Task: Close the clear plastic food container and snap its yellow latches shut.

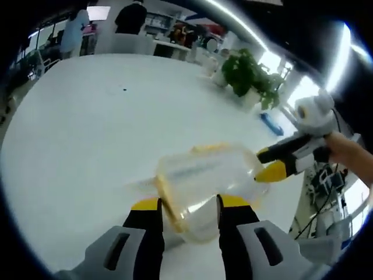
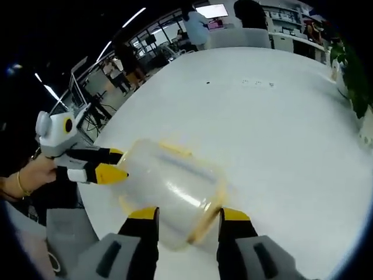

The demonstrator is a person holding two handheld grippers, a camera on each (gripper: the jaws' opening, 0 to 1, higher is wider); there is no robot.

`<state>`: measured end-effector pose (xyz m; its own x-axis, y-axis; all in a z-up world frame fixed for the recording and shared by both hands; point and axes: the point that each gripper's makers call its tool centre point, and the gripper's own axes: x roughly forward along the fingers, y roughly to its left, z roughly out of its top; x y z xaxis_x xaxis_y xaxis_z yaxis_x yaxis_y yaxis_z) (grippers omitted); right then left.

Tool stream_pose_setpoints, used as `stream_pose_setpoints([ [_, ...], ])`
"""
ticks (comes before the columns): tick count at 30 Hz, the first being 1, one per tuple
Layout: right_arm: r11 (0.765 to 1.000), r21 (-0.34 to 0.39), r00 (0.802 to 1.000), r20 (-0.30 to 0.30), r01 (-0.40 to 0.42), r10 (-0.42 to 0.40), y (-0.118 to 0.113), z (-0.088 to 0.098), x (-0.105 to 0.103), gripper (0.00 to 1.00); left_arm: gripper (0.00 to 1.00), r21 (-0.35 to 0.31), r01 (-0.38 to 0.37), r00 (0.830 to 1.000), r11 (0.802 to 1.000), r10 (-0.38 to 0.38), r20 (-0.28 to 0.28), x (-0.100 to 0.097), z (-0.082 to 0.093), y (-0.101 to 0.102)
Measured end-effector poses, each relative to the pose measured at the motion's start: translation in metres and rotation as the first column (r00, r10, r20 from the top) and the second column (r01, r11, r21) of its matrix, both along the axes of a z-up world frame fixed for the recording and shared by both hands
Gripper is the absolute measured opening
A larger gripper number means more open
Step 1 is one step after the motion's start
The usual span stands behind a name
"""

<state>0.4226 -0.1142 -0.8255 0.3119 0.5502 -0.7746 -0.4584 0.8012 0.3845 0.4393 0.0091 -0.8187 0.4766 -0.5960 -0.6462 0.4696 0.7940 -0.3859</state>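
Clear plastic food container (image 1: 204, 186) sits between both hand-held grippers above the white desk (image 1: 87, 134) — left hand-held gripper (image 1: 189, 211) and right hand-held gripper (image 2: 187, 217) each clamp an end. Looks light, thin-walled, slick — grip the stiffer yellow-latched rim (image 2: 207, 219), not flexing walls.

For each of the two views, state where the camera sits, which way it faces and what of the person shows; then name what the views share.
Left gripper view: rides the left gripper, facing across the white table toward a plant; the right gripper and a hand enter from the right.
Right gripper view: rides the right gripper, facing along the table; the left gripper and a hand enter from the left.
Shared: the clear container, between both grippers' jaws.
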Motion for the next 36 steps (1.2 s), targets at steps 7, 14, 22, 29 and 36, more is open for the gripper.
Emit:
stream_pose_setpoints([
  [7, 0.997, 0.074, 1.000, -0.017, 0.019, -0.018, 0.005, -0.004, -0.001, 0.35, 0.33, 0.006, 0.001, 1.000, 1.000, -0.001, -0.012, 0.002, -0.002, 0.006],
  [14, 0.998, 0.059, 1.000, -0.009, 0.011, -0.010, 0.013, -0.001, 0.001, 0.35, 0.34, 0.013, -0.005, 1.000, 1.000, 0.005, -0.002, 0.002, 0.000, 0.012],
  [22, 0.998, 0.053, 0.999, 0.024, 0.036, -0.037, 0.026, -0.001, 0.013, 0.37, 0.34, 0.011, -0.028, 0.999, 1.000, 0.028, 0.021, 0.012, 0.000, 0.025],
  [29, 0.998, 0.057, 0.999, 0.039, 0.034, -0.036, 0.040, -0.002, 0.029, 0.37, 0.34, 0.009, -0.044, 0.999, 0.999, 0.043, 0.030, 0.025, -0.001, 0.039],
  [36, 0.997, 0.070, 0.997, 0.065, 0.039, -0.043, 0.053, -0.001, 0.049, 0.37, 0.34, 0.005, -0.055, 0.997, 0.998, 0.055, 0.047, 0.045, 0.000, 0.051],
])
